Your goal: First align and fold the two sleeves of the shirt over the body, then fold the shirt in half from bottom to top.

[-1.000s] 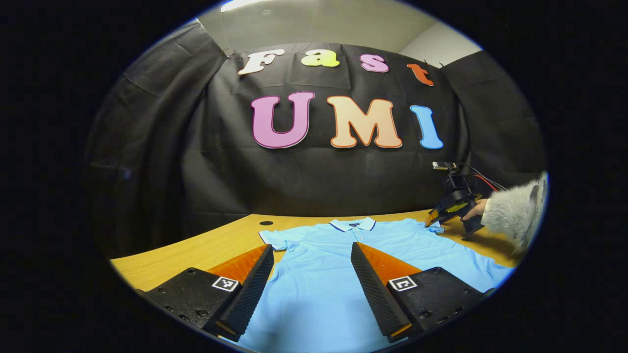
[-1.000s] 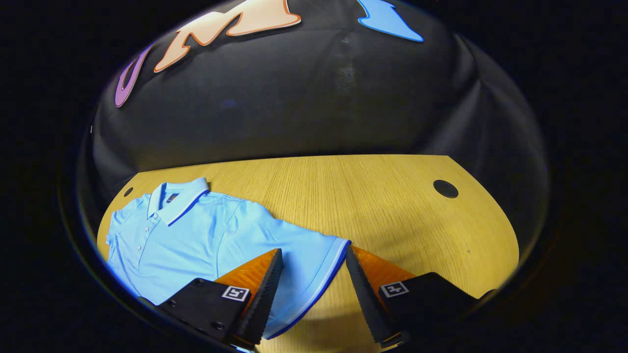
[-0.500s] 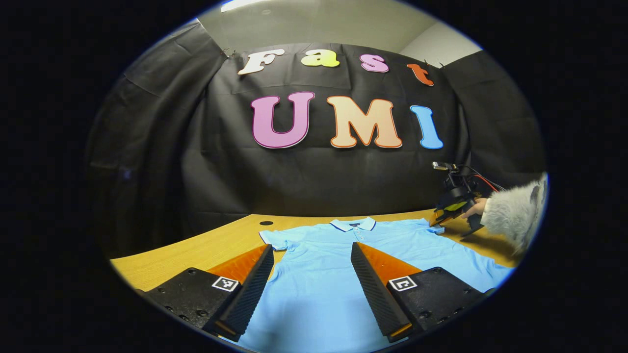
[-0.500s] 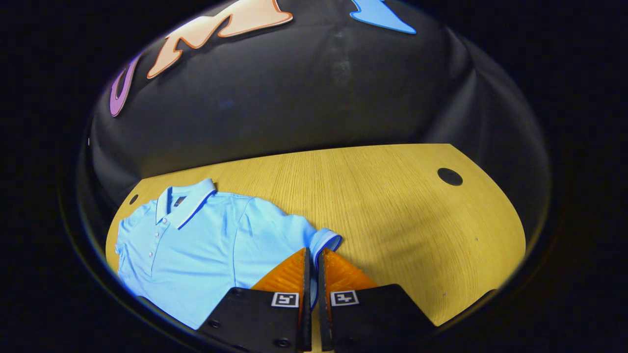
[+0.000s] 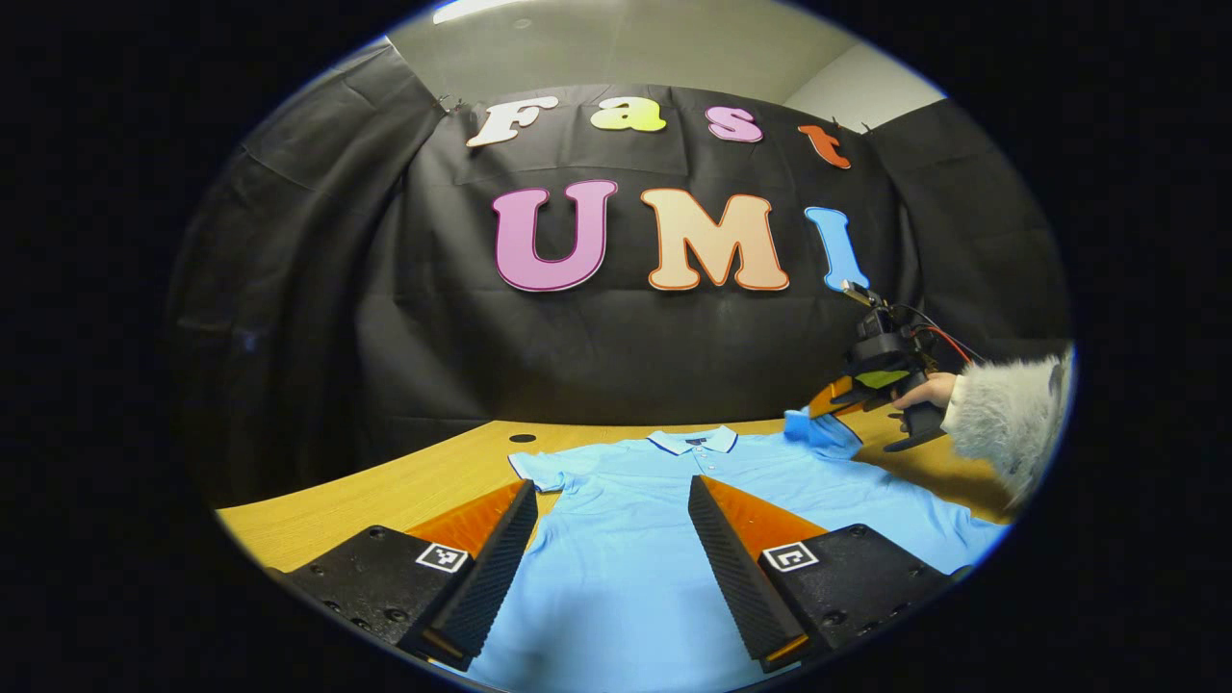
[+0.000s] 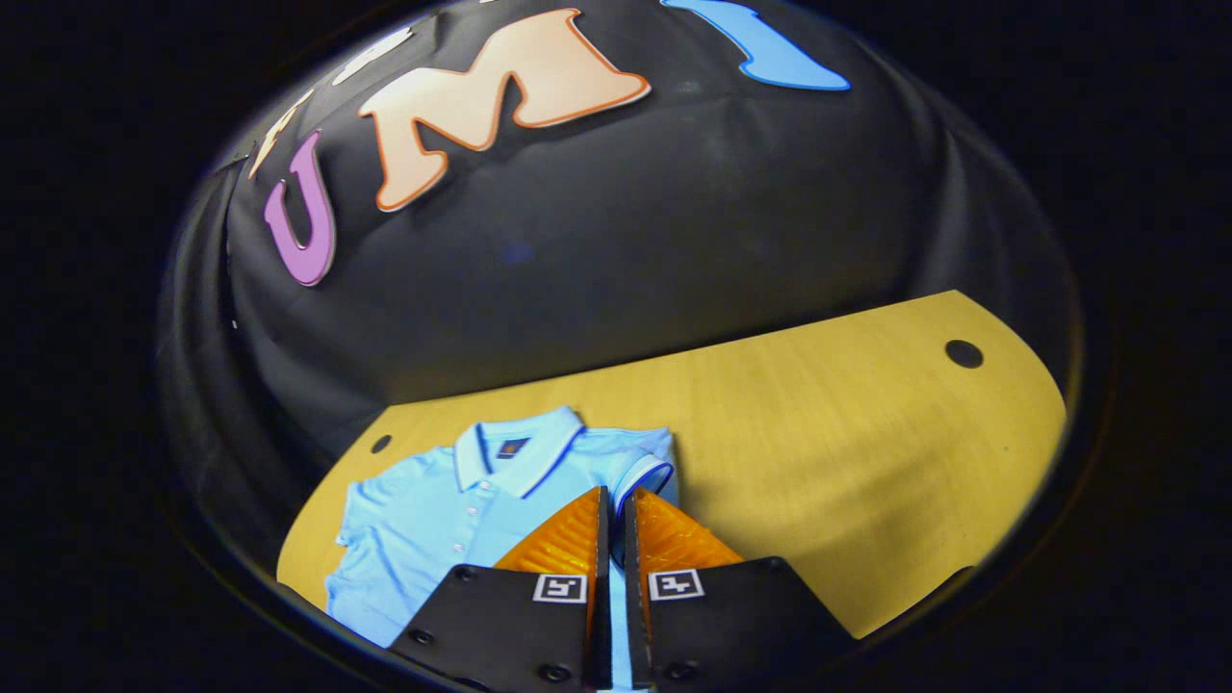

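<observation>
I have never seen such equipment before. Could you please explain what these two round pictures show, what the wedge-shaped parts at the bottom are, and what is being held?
A person holds a two-finger gripper in each hand, and a fisheye camera rides on each gripper. The wedges at the bottom of each picture are that gripper's own fingers.

In the left gripper view, the left gripper is open above a light blue polo shirt that lies flat on a wooden table. Farther off you see the right gripper, held by a hand in a fluffy sleeve.

In the right gripper view, the right gripper is shut on the shirt's sleeve, lifted off the table. The shirt's other sleeve lies flat.
</observation>
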Motion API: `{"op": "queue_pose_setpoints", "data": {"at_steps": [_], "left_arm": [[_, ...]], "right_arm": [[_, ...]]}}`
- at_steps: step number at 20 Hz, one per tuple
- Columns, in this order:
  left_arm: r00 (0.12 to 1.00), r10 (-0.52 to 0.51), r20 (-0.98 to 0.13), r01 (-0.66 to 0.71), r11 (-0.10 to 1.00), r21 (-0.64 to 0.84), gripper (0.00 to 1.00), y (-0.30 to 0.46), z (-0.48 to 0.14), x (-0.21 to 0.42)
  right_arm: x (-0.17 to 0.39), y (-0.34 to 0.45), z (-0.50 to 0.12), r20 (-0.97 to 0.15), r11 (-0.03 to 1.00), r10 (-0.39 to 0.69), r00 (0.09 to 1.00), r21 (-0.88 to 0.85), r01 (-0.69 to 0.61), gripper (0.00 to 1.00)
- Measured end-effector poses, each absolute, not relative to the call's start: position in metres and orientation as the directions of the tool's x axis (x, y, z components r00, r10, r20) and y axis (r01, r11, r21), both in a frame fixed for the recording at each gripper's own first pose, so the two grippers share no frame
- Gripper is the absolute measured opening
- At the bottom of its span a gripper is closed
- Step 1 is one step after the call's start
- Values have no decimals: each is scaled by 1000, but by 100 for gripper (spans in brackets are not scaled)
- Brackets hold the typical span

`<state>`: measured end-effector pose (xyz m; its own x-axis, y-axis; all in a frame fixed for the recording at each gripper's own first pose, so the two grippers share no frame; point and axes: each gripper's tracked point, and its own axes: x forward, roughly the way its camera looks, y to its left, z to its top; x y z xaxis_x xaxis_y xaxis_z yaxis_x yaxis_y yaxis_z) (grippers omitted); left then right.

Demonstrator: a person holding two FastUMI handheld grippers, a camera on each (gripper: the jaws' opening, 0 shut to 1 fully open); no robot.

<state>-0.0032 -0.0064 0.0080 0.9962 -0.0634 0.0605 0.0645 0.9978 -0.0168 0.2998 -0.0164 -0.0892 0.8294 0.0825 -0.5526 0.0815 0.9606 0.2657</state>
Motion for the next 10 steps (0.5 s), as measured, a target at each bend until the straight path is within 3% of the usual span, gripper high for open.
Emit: {"op": "queue_pose_setpoints", "data": {"at_steps": [8,10], "left_arm": [[996,-64,60,65,998,-17,94,-6,8,-3],[996,-64,61,65,998,-17,94,-6,8,-3]], "right_arm": [[291,60,-114,-536,875,316,783,484,-22,7],[282,70,-106,-517,853,374,770,517,-67,53]]}}
